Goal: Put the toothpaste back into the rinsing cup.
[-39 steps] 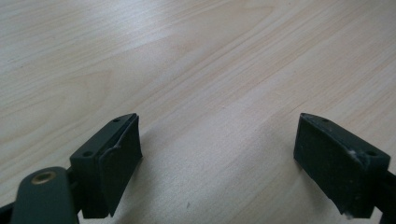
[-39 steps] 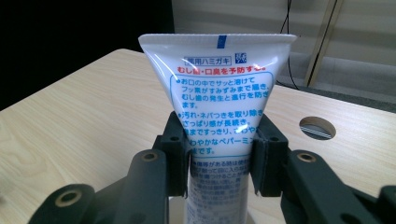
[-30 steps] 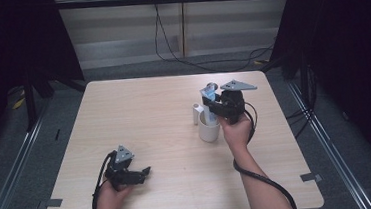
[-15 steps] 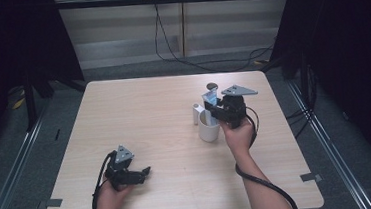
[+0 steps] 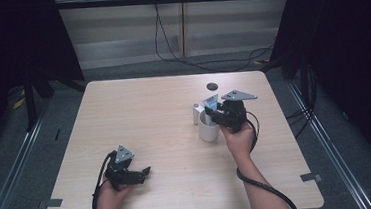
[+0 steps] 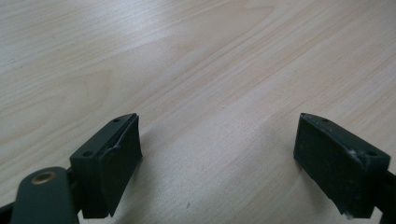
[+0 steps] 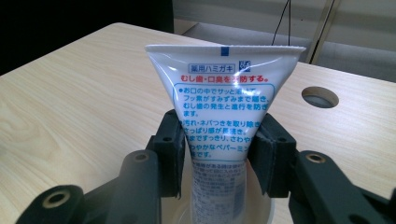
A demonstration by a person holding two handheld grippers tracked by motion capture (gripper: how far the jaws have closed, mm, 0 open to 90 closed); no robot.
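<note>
On the right half of the worktop (image 5: 149, 112) stands a white cup (image 5: 207, 129). Just over it, the right claw (image 7: 218, 154) is clenched on a white tube (image 7: 223, 107) with blue and red writing. The tube stands up with its flat wide end on top, and its lower end goes down into the cup. The two black jaws press on the tube from both sides. From the high view, the right hand (image 5: 239, 136) holds this claw just right of the cup. A small white thing (image 5: 196, 114) stands just left of the cup; I cannot tell what it is. A round dark hole (image 5: 212, 86) sits in the worktop, farther back.

Near the front left, the left claw (image 6: 218, 154) rests low over the bare wood. Its jaws are wide apart with nothing between them.
</note>
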